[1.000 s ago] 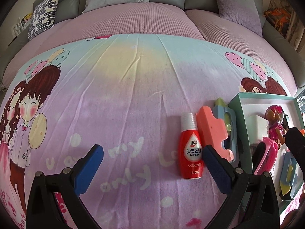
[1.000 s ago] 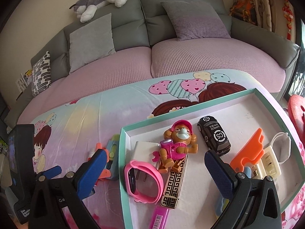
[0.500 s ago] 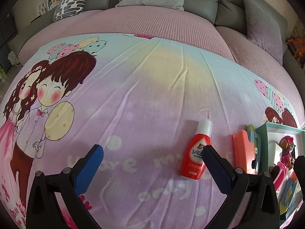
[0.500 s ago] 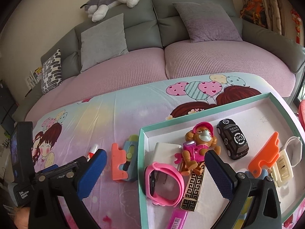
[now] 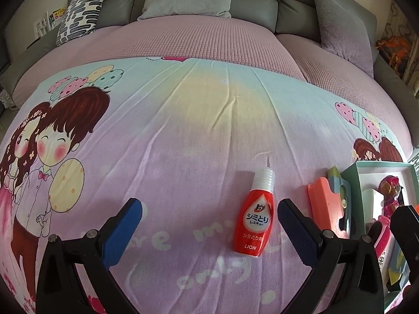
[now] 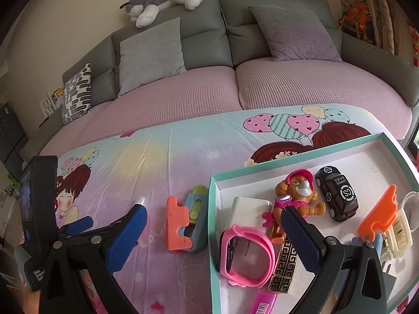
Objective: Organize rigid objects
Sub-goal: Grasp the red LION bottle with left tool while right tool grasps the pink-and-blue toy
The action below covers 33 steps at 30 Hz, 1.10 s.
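While the red bottle (image 5: 253,222) lies flat on the blanket (image 5: 183,136), just left of the orange block (image 5: 320,206) and the tray (image 6: 213,225), the left hand-held gripper (image 5: 209,225) hovers over it with jaws spread wide and empty. The bottle sits close to the right finger, not centred, so closing now may nudge or roll it on the soft cloth. The right hand-held gripper (image 6: 213,238) is likewise open, holding nothing, above the tray's near edge.
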Motion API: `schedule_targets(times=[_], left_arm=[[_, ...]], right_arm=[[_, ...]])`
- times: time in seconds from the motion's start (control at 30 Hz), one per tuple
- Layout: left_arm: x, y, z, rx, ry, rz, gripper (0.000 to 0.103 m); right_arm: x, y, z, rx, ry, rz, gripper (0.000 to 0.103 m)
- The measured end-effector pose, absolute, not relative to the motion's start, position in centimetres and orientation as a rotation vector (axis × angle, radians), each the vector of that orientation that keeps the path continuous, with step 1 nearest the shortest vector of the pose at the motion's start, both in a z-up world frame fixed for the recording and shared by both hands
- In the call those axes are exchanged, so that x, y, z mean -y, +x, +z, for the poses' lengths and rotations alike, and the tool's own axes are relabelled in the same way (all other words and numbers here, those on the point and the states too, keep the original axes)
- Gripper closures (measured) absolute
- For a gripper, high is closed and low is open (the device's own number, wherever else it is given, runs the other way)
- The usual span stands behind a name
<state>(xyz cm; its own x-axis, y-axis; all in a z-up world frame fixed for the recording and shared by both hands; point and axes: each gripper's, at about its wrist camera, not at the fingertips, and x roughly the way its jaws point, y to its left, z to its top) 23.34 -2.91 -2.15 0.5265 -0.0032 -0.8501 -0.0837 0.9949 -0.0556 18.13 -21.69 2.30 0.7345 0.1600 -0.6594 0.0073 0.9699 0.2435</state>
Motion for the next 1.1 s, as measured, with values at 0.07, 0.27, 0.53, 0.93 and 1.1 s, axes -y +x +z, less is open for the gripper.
schedule_targets(times=[0.07, 0.27, 0.53, 0.93, 1.1], left_arm=[[3.1, 23.5, -2.4, -1.019, -0.081, 0.053, 0.002], [3.3, 23.0, -2.2, -1.015, -0.089, 0.015, 0.033], [3.3, 22.7, -2.1, -1.039, -0.066, 0.002, 0.064], [-0.5, 21.9, -2.5, -1.066, -0.118, 0.124, 0.064], [-1.1, 21.8, -2.6, -1.069, -0.146, 0.115, 0.064]], right_arm=[[21.7, 18.2, 2.3, -0.743, 0.235, 0.081, 0.0], [21.7, 18.3, 2.2, -0.743, 0.232, 0.073, 0.0], [20.7, 18.4, 2.4, -0.73, 0.203, 0.093, 0.006], [17.3, 18.5, 1.9, -0.739, 0.122, 0.186, 0.039], [16.4, 18.8, 1.2, -0.758, 0.105, 0.199, 0.048]])
